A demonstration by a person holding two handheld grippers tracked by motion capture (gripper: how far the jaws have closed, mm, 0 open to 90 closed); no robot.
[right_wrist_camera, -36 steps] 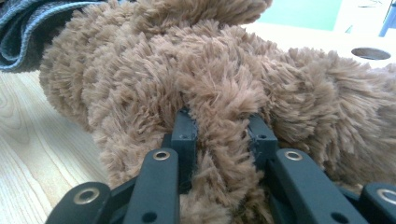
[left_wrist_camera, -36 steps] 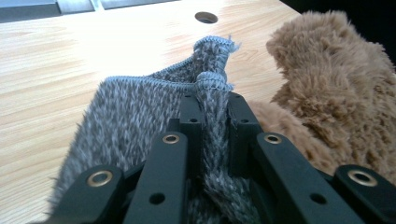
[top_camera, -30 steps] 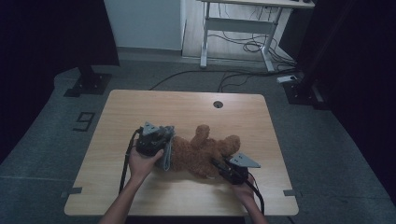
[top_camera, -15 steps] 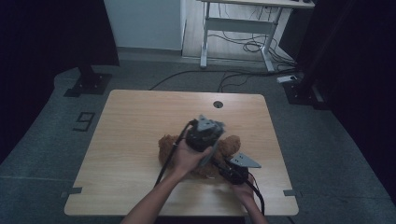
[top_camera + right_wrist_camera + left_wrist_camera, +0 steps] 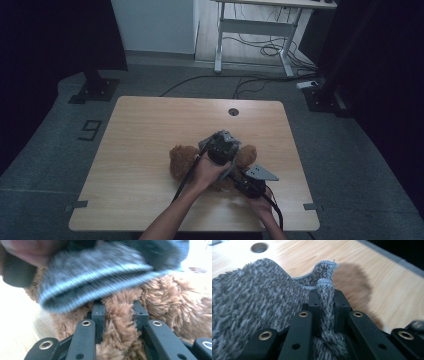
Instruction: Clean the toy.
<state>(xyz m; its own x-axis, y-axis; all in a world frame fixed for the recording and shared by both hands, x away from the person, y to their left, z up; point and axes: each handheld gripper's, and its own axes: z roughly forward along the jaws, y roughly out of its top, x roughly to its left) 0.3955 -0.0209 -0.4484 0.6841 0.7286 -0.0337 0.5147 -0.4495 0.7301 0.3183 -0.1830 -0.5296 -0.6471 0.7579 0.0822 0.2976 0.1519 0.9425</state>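
Right gripper view: my right gripper [image 5: 118, 312] clamps the bear [image 5: 160, 300] steady at six o'clock, so my left gripper [image 5: 326, 302], pinching the grey knit [image 5: 249, 302], can dress it.

The left arm [image 5: 172, 215] comes up from the bottom edge and leans across to the right. Its hand [image 5: 207, 172] wraps around the left gripper [image 5: 324, 298], and the two black jaws are squeezed tight on a fold of grey fuzzy cloth [image 5: 254, 307]. The right hand [image 5: 261, 205] sits low, just beside the left one. It holds the right gripper [image 5: 120, 311], whose jaws pinch a tuft of the brown teddy bear [image 5: 160, 297].
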